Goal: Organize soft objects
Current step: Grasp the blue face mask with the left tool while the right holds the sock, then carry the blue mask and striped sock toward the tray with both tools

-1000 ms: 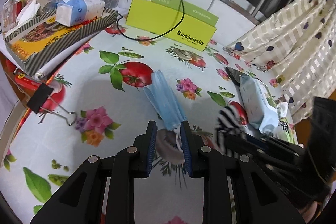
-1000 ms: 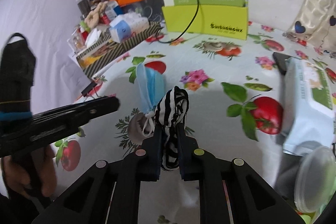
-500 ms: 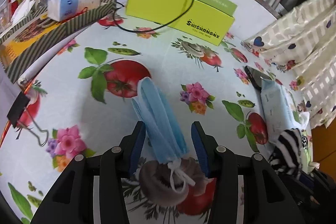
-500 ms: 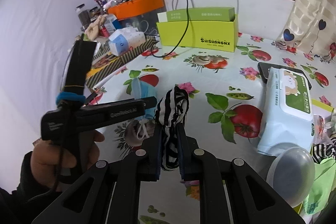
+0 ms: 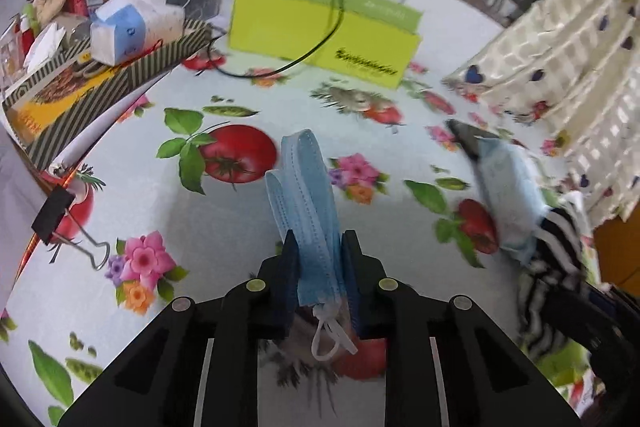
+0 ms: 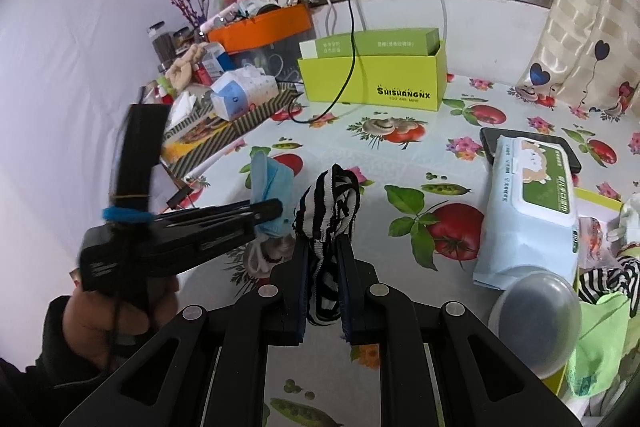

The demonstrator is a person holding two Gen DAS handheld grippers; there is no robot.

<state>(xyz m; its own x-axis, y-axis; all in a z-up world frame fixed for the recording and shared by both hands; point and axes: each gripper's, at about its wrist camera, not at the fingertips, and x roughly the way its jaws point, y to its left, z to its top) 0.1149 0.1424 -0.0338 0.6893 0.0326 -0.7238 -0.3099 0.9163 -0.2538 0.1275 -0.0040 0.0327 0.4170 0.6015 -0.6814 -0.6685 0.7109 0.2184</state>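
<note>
Two claws are at work over a worktop (image 6: pixel 440 155) covered in a cloth printed with tomatoes, flowers and leaves. Far left, a striped tray (image 5: pixel 100 83) carries a tissue pack (image 5: pixel 132 27) among other clutter, and a black binder clip (image 5: pixel 52 215) lies near the worktop's left edge. The left claw (image 5: pixel 318 267) has just been closing, and its blue pads now pinch the lower end of a folded blue face mask (image 5: pixel 306 195), whose free end sticks up past the fingertips while its white ear loops dangle below. In the right wrist view a hand (image 6: pixel 108 315) grips that tool's handle. Just right of it, the right claw (image 6: pixel 323 267) is pressed together on a black-and-white striped cloth (image 6: pixel 330 203), bunched above the pads and hanging between them. Behind both, a lime-green box (image 6: pixel 376 79) stands against the wall with a black cable draped over it. Further right, a pack of wet wipes (image 6: pixel 532 203) lies partly on a dark phone (image 6: pixel 490 141), beside a round translucent lid (image 6: pixel 536 319).
</note>
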